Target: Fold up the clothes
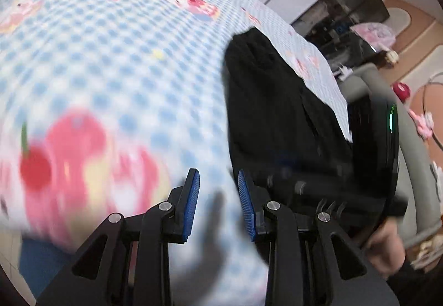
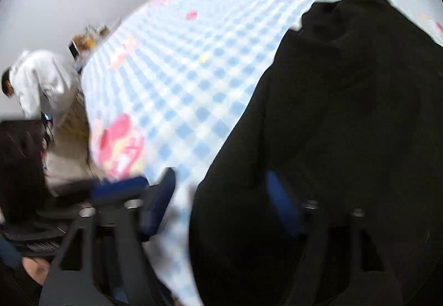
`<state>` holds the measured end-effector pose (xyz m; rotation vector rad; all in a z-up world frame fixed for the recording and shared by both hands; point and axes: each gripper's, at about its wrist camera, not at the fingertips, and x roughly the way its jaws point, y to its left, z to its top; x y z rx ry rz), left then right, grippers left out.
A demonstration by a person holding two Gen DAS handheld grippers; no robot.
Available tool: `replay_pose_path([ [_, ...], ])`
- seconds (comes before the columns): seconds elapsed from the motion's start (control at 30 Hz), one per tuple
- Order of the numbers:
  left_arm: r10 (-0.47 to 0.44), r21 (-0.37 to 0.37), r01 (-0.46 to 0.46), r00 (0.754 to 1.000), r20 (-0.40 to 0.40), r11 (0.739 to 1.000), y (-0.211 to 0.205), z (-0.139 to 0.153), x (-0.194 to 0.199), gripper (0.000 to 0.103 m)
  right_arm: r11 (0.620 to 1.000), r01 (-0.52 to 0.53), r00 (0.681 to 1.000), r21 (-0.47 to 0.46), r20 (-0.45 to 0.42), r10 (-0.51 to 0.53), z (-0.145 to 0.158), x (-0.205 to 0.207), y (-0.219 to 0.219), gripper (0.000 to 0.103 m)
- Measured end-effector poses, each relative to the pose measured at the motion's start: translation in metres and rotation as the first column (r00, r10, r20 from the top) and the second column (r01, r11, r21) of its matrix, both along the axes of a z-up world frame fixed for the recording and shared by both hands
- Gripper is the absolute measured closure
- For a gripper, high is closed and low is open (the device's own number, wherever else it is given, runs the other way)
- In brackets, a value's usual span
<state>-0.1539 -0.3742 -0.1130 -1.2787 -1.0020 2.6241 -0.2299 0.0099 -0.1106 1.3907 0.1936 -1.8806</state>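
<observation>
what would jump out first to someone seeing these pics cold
The blue-and-white checked sheet with pink cartoon prints fills both views. A black garment lies on its right side, dark against the pale checks. In the foreground, the left tool hangs open over the sheet with blue pads; the right tool is blurred beside the garment.

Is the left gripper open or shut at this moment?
Open. In the left wrist view the left gripper shows a clear gap between its blue pads, with only the checked bedsheet visible between them, no cloth held.

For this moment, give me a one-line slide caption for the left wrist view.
Open left gripper hovers over blue-checked cartoon bedsheet, beside dark black garment lying near the bed's edge.
</observation>
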Motion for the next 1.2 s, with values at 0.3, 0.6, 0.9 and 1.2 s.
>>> replay_pose_path([
  [0.3, -0.135, 0.145, 0.129, 0.990, 0.031, 0.981, -0.025, -0.027, -0.195, 0.054, 0.947, 0.253, 0.966, -0.197, 0.104, -0.236, 0.027, -0.013, 0.100, 0.045],
  [0.6, -0.091, -0.153, 0.087, 0.996, -0.016, 0.984, 0.038, 0.050, -0.196, 0.086, 0.877, 0.478, 0.876, 0.039, 0.054, -0.480, -0.019, -0.022, 0.184, 0.050],
  [0.9, -0.368, -0.482, 0.350, 0.928, 0.061, 0.803, 0.172, 0.101, -0.133, 0.061, 0.891, 0.451, 0.891, 0.058, 0.037, -0.453, -0.031, -0.001, 0.180, 0.051],
  [1.2, -0.086, -0.136, 0.086, 0.996, 0.009, 0.987, 0.055, 0.043, -0.110, 0.059, 0.886, 0.463, 0.884, 0.034, 0.058, -0.464, -0.038, 0.015, 0.188, 0.051],
])
